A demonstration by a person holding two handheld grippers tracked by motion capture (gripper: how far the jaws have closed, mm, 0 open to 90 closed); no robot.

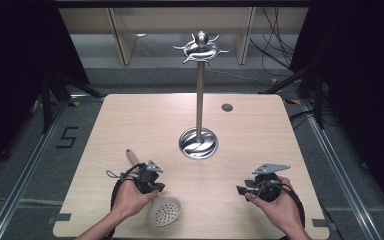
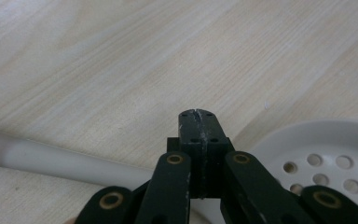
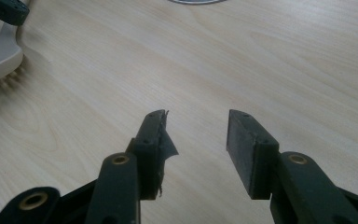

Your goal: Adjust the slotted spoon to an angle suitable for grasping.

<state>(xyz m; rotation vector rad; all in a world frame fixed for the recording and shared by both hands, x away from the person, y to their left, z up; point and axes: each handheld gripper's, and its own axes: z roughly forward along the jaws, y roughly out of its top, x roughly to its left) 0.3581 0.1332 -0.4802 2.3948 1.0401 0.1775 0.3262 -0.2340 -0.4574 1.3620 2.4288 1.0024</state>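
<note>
A skimmer lies near the table's front left, its white perforated head (image 1: 164,211) toward me and its wooden handle end (image 1: 131,156) pointing away. My left gripper (image 1: 156,188) sits low over the handle's middle. In the left gripper view its jaws (image 2: 197,114) are shut, pad against pad, and the pale handle (image 2: 51,158) passes underneath toward the head (image 2: 326,154). My right gripper (image 1: 241,190) hovers at the front right, pointing left. Its jaws (image 3: 196,123) are open over bare wood with nothing between them.
A metal stand rises from a round shiny base (image 1: 198,142) at the table's middle, its pole (image 1: 199,95) topped by a ring of hooks (image 1: 200,47). A dark grommet (image 1: 227,107) sits at the back of the wooden table (image 1: 130,115).
</note>
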